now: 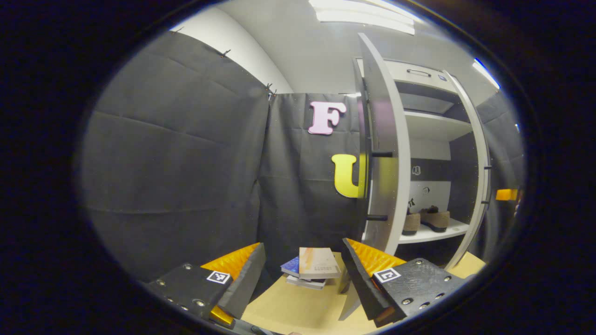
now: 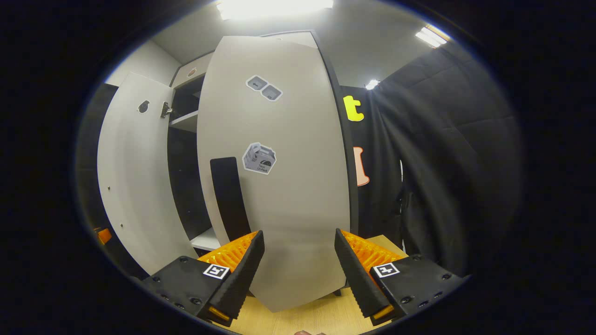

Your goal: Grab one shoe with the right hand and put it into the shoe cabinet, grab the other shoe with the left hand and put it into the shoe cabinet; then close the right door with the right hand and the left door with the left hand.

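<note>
Two doors are open on the cabinet (image 1: 428,125). Right door (image 2: 284,177) is just ahead of the right gripper (image 2: 298,265), jaws apart, empty. Left door (image 1: 384,153) is edge-on beyond the left gripper (image 1: 302,274), also agape, empty. Shoes (image 1: 428,219) sit on the bottom shelf's front edge. Likely step: push right door flat near its free edge, slowly, clear of the handle (image 2: 229,197). Books (image 1: 311,269) lie on the floor.
</note>
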Motion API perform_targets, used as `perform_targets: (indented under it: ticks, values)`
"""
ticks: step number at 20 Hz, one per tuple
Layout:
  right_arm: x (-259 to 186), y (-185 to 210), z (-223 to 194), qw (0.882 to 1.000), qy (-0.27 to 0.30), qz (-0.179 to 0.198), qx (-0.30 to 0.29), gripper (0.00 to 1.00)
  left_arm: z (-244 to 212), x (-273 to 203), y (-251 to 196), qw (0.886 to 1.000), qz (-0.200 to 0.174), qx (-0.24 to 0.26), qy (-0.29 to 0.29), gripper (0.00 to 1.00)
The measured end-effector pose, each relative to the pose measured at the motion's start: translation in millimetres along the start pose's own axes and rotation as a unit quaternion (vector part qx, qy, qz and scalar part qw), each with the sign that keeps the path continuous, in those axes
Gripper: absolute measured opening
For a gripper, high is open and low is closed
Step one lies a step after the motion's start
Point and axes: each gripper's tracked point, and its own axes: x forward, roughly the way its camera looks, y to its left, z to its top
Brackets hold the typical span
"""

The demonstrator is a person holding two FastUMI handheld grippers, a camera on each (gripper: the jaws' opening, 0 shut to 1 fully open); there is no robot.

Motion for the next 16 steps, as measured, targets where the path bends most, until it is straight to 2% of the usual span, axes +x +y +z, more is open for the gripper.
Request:
perform_targets:
  ticks: [2, 3, 4, 5, 6, 8, 11, 12, 13, 14, 16]
  values:
    - [-3, 2, -9, 1.0, 0.004, -0.007, 0.001, 0.96, 11, 12, 3, 1.0, -0.018, -0.005, -0.006, 1.0]
    - [-5, 4, -16, 1.0, 0.008, -0.008, 0.001, 0.96, 12, 21, 3, 0.999, -0.033, -0.006, -0.003, 0.87]
    - [-8, 5, -21, 1.0, 0.013, -0.009, 0.0, 0.96, 15, 29, -1, 0.998, -0.058, -0.01, 0.001, 1.0]
    - [-10, 5, -28, 1.0, 0.02, -0.011, -0.002, 0.92, 19, 40, -8, 0.997, -0.081, -0.015, 0.004, 1.0]
    - [-12, 6, -34, 1.0, 0.026, -0.012, -0.004, 0.96, 26, 50, -13, 0.995, -0.103, -0.017, 0.002, 1.0]
    - [-16, 6, -46, 0.999, 0.04, -0.013, -0.005, 0.96, 38, 68, -20, 0.991, -0.136, -0.017, -0.002, 1.0]
    - [-22, 9, -57, 0.999, 0.053, -0.01, 0.006, 0.96, 52, 94, -23, 0.987, -0.157, -0.022, -0.01, 1.0]
    - [-24, 8, -58, 0.998, 0.054, -0.012, 0.007, 0.92, 54, 98, -27, 0.985, -0.169, -0.024, -0.008, 1.0]
    - [-25, 7, -60, 0.998, 0.055, -0.015, 0.007, 0.96, 56, 101, -34, 0.982, -0.186, -0.024, -0.007, 1.0]
    - [-26, 6, -60, 0.998, 0.056, -0.017, 0.007, 0.96, 60, 102, -42, 0.979, -0.203, -0.022, -0.01, 0.95]
    - [-29, 2, -62, 0.998, 0.057, -0.023, 0.007, 0.96, 67, 103, -44, 0.978, -0.209, -0.005, -0.012, 0.97]
